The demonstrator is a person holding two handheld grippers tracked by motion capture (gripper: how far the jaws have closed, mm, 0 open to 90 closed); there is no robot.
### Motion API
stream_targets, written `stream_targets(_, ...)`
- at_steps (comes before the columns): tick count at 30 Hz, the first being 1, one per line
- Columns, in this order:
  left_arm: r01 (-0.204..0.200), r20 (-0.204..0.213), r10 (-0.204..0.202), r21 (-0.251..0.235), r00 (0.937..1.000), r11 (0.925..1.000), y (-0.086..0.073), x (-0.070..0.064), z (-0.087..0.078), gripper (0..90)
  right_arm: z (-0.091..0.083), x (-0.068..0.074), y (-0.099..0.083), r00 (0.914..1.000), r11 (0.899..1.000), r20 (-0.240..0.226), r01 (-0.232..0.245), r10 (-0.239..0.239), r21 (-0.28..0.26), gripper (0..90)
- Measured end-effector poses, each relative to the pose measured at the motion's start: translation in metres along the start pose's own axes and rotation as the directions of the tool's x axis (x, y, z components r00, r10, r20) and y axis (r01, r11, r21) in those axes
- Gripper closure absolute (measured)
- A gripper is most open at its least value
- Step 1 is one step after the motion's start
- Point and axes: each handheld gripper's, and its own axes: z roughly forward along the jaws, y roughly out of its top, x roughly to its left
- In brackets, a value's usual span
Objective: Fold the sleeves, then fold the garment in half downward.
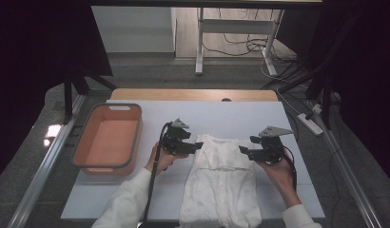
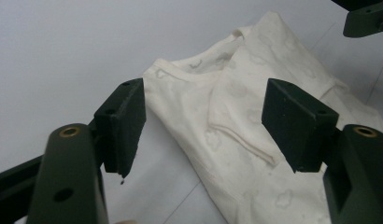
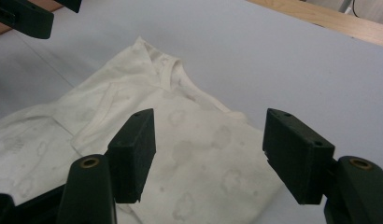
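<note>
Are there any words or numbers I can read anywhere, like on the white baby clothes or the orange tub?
There are none to read.
The white baby garment bears only faint cloud shapes, no letters.
The orange tub has a pale patch on its far rim, too small to tell if it is a label.
The left tongs and right tongs carry no markings.

The high view looks forward and down on my table [image 1: 278, 118] from above my side, farther off. Each gripper view rides low and close, looking along my own jaws toward the middle from opposite sides. All three share the white garment [image 1: 220, 185] [image 2: 255, 107] [image 3: 180, 140], near its neckline.
</note>
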Motion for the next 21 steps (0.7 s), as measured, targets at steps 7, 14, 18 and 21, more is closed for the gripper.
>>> stream_targets(7,0.018,-0.014,-0.018,0.005,0.9997,0.9998,0.007,0.007,0.009,28.8,0.008,-0.007,0.003,1.0000,1.000,-0.001,-0.006,0.006,0.013,34.3)
stream_targets(14,0.004,-0.008,-0.004,0.027,1.0000,0.9996,0.013,0.008,0.019,26.1,0.012,-0.012,0.001,0.9999,1.000,0.007,-0.008,0.008,0.029,33.9)
stream_targets(18,0.000,-0.009,0.001,0.042,1.0000,0.9991,0.013,0.009,0.025,25.8,0.014,-0.017,0.000,0.9997,0.999,0.010,-0.023,0.023,0.028,33.9)
stream_targets(21,-0.005,-0.012,0.005,0.054,0.9999,0.9985,0.014,0.011,0.032,25.5,0.018,-0.021,-0.001,0.9994,0.999,0.015,-0.032,0.032,0.041,33.9)
